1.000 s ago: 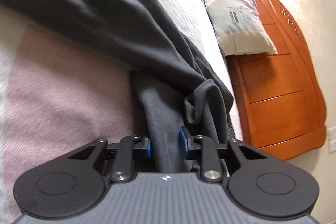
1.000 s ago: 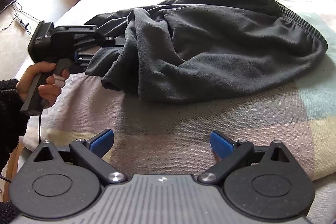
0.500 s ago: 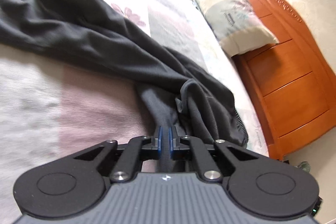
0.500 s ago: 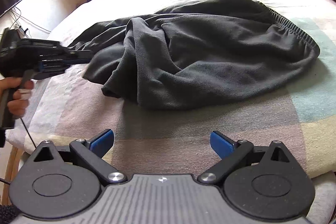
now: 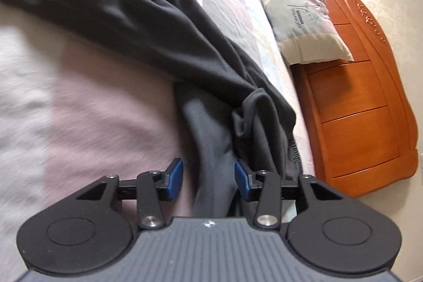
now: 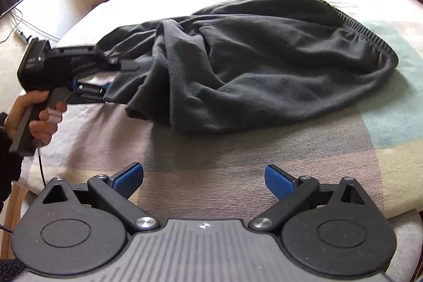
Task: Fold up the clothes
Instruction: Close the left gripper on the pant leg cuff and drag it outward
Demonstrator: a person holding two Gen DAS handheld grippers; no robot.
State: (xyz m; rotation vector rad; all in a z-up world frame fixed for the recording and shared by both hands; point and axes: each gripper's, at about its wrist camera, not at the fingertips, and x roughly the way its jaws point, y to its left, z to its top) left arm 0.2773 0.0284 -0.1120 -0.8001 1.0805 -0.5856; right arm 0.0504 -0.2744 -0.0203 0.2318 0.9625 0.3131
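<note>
Half a second ago the left gripper point(image 5: 208, 180) pinched a fold of the dark garment point(image 6: 264, 65); now its jaws are opening, the blue pads standing apart on either side of a grey fleece ridge that still runs between them without being pressed. That one garment, soft, matte charcoal fleece with a ribbed elastic waistband, lies bunched in a rounded heap mid-bed. The blanket point(image 6: 238, 176) beneath is coarse-woven in pale pink, cream and mint blocks. One printed pillow point(image 5: 301, 15) leans on the glossy orange wooden headboard point(image 5: 370, 123). The right gripper point(image 6: 203, 177) hovers released, jaws wide, nothing between them. A hand point(image 6: 39, 115) grips the left tool's handle.
</note>
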